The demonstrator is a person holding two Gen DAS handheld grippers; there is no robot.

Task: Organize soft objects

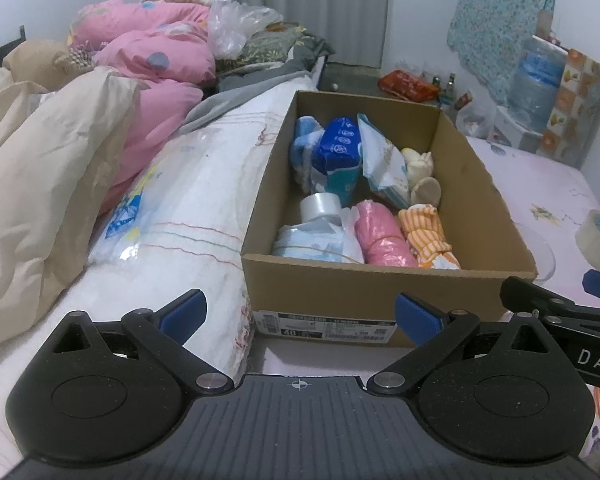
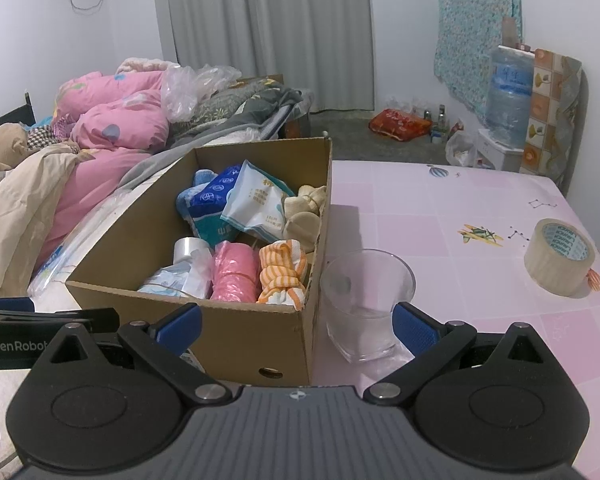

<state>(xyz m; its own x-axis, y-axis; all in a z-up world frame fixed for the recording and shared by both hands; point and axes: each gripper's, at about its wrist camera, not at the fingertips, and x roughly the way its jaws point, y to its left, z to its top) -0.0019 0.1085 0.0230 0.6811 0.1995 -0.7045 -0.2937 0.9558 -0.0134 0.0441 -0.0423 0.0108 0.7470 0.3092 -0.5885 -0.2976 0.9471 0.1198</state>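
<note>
You have the cardboard box [image 2: 236, 332] on the bed, bedding [image 2: 100, 128] to its left. The glass [image 2: 364, 304] stands just right of it, the tape roll [image 2: 558, 262] farther right.

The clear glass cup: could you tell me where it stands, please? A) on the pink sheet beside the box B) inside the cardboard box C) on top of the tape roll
A: the clear glass cup stands on the pink sheet right beside the cardboard box.
</note>
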